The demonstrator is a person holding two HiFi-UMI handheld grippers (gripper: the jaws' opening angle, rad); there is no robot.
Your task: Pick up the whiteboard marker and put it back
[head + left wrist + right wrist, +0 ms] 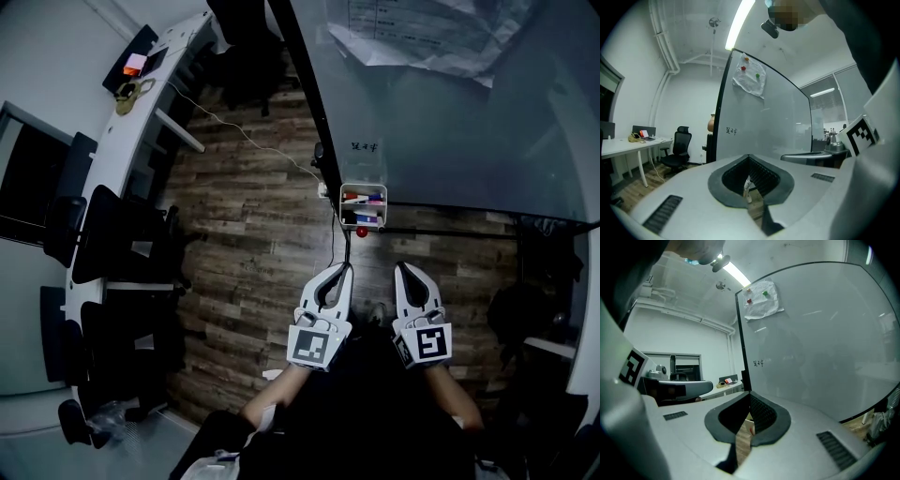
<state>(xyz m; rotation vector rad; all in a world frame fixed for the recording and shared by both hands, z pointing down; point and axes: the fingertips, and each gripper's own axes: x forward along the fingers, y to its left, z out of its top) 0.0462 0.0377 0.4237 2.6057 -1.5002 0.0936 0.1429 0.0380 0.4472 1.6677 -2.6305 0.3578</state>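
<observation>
Left hand-held gripper (344, 269): jaws closed, empty. Right hand-held gripper (403, 268): likewise.
Whiteboard marker (360, 198): among several in the tray (364, 187) on the whiteboard (450, 122), ahead of both tips.
Risk: if you reach in closed, you may knock the tray's contents.
Unclear: which marker you want; they are small and dim.

The whiteboard (450, 131) has a smooth, glossy face, and the paper (422, 33) on it is crumpled and creased. The floor (253, 234) shows wood-grain planks with a dull sheen. The left gripper (343, 270) and right gripper (401, 270) have matt pale plastic shells with dark ribbed pads (761, 176).
</observation>
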